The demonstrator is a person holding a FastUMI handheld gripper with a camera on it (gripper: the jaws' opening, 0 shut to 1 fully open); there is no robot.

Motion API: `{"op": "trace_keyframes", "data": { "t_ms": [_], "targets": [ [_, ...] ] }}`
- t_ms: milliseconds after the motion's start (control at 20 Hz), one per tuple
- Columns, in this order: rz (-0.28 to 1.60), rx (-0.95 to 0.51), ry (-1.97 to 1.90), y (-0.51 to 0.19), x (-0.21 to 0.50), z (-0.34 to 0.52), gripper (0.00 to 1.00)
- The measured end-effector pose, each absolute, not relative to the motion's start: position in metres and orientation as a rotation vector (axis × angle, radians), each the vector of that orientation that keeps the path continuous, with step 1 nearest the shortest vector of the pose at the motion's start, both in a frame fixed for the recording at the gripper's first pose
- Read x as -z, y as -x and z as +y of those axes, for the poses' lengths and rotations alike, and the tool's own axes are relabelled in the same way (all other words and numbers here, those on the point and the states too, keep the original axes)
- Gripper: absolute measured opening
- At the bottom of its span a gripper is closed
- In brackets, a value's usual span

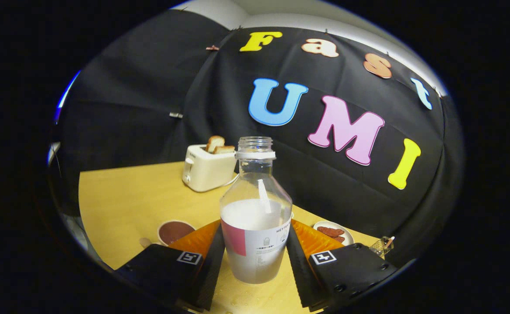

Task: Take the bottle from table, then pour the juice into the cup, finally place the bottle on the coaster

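Bottle point(255, 218), uncapped, white liquid inside, sitting upright at centre frame on the table point(124, 196), gripper point(255, 255) jaws clamping it on both sides. Cup point(174, 231) showing lower left behind the left finger, small plate point(334, 232) lower right, toaster point(207, 169) standing farther back.

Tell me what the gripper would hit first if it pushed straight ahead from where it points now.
Nothing new: the gripper already has the open bottle between its fingers, apparently pressed from both sides. Beyond the bottle, the toaster sits slightly to the side; depth is unclear.
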State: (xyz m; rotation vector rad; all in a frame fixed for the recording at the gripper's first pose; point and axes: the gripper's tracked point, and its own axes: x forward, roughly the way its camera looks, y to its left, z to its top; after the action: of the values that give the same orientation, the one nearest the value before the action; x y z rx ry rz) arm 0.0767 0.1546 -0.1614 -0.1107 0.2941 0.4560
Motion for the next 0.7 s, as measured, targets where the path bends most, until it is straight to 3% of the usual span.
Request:
{"op": "trace_keyframes", "data": {
  "t_ms": [350, 700],
  "targets": [
    [0.202, -0.388, -0.076, -0.073, 0.093, 0.061, 0.75],
    [0.121, -0.299, -0.060, -0.074, 0.077, -0.040, 0.75]
  ]
}}
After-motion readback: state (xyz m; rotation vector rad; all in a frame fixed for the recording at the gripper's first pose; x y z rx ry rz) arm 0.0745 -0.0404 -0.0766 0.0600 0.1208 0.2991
